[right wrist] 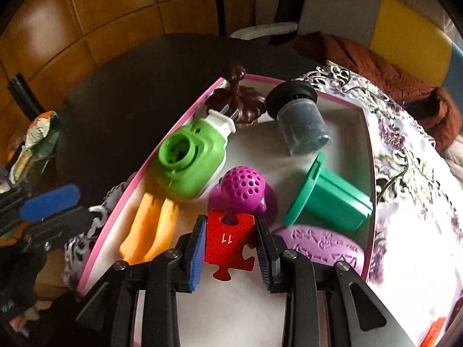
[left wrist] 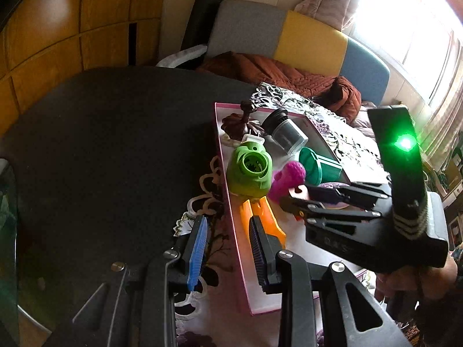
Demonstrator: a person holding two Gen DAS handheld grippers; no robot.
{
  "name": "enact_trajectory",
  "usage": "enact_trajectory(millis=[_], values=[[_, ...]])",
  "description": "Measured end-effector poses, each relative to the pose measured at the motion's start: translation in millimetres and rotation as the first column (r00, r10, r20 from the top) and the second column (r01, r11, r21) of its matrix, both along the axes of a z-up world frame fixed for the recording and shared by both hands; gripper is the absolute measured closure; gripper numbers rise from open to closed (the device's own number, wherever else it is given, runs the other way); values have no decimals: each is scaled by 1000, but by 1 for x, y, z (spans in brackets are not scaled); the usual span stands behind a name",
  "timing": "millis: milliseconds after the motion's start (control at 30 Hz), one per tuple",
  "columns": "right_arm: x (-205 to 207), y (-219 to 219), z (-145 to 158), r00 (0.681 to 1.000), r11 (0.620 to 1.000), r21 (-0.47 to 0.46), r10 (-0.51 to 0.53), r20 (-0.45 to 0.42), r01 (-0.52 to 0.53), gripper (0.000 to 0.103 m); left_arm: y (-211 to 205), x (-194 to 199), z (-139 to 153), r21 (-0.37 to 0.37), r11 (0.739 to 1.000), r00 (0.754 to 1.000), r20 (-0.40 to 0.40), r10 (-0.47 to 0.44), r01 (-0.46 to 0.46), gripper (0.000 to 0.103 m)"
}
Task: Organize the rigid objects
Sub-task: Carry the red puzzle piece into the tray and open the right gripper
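A pink-rimmed white tray (right wrist: 139,179) holds a green camera-shaped plug (right wrist: 188,162), a magenta perforated ball (right wrist: 243,190), a teal cup (right wrist: 327,199) on its side, a clear jar with a black lid (right wrist: 301,121), a dark brown ornament (right wrist: 237,101), an orange clip (right wrist: 150,231) and a lilac oval (right wrist: 321,248). My right gripper (right wrist: 230,218) is shut on a red puzzle piece (right wrist: 228,243) marked 11, held low over the tray just before the magenta ball. My left gripper (left wrist: 228,222) hovers over the tray's left rim (left wrist: 220,133), jaws apart with nothing between them.
The tray lies on a floral cloth (right wrist: 405,173) over a dark round table (left wrist: 115,144). A crumpled packet (right wrist: 37,133) sits at the table's left. Behind are a sofa with a brown blanket (left wrist: 283,75) and wooden wall panels.
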State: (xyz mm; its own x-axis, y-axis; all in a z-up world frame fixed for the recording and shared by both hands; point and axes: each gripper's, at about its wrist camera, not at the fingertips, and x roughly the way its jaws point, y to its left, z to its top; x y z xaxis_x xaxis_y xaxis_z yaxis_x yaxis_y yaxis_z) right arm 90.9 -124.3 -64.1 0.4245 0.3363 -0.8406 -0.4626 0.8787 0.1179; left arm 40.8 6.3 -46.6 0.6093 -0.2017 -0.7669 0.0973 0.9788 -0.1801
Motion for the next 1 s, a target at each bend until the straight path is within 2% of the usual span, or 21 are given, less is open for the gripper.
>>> enact_trajectory(millis=[167,267,600,1000], values=[[4,1,-1,1000,1000,1,-23,6,23,71,-1,0,0,4,1000,1000,2,0,0,73],[3,0,0,1000,1000,14,-17,2,17,67,-1,-1,1,5,1000,1000,7,3,-3,73],[-18,-6,12,999,998,57,-10,37,8,45,-4,-4,3,13,1000,1000,10,-4,4,73],[-30,-25,29,995,996,69,-62,83,56,38,-7,-7,6,25,1000,1000,15,-13,13,73]])
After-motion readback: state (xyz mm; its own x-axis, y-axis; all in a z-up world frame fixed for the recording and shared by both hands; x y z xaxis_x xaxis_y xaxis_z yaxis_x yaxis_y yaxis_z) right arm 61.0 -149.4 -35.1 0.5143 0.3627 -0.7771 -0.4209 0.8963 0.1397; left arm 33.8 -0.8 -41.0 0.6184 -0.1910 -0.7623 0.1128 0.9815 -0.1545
